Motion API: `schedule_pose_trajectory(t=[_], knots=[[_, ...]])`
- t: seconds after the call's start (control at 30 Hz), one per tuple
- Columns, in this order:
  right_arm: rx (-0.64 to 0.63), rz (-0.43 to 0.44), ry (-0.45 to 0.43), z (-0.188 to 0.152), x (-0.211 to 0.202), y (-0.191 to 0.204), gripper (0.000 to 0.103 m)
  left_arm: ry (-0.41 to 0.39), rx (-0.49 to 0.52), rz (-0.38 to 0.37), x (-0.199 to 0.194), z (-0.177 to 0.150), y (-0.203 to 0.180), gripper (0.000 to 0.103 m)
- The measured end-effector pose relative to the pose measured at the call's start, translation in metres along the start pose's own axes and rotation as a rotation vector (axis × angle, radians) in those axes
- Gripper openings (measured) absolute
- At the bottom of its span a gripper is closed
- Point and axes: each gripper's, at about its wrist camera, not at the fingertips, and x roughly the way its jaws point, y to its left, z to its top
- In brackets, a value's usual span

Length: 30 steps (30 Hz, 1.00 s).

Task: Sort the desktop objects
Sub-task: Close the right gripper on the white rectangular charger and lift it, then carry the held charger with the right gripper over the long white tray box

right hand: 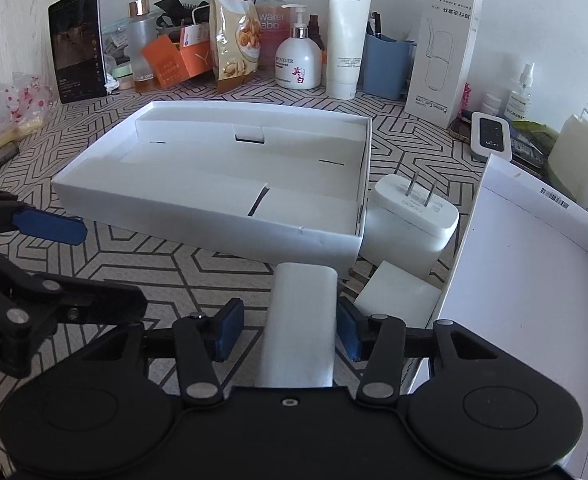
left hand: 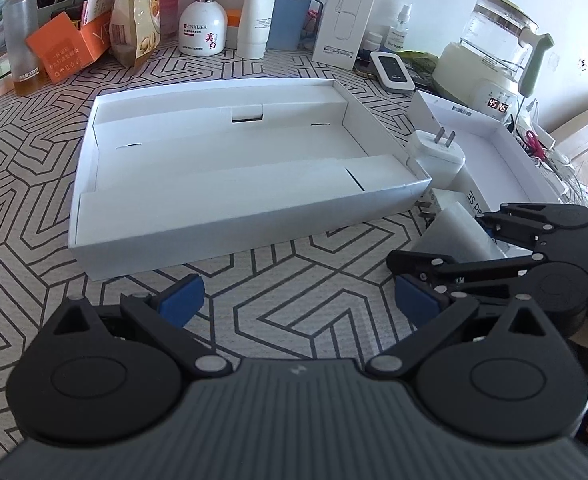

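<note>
Between the right tool's (right hand: 288, 332) pads — a white block (right hand: 300, 320), gaps either side.

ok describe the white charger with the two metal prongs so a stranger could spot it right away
Start at the big shallow white cardboard tray in the middle of the patterned table. Just off its right end, between it and the white box lid, stands the chunky white plastic charger. It alone has two bare metal prongs sticking up; the flat white block lying beside it shows none.
</note>
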Motion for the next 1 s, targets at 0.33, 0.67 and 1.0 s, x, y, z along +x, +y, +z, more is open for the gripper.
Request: schedule_pose_trajectory(t=[0.33, 0.67, 1.0], knots=[[-0.003, 0.058, -0.053, 0.0, -0.013, 0.004, 0.037, 0.002, -0.013, 0.024, -0.001, 0.0, 0.012, 0.103], [-0.122, -0.02, -0.015, 0.003, -0.001, 0.017, 0.04, 0.007, -0.006, 0.017, -0.001, -0.001, 0.005, 0.103], [-0.088, 0.013, -0.065, 0.003, -0.01, 0.01, 0.031, -0.013, 0.023, 0.043, -0.004, 0.004, 0.004, 0.103]])
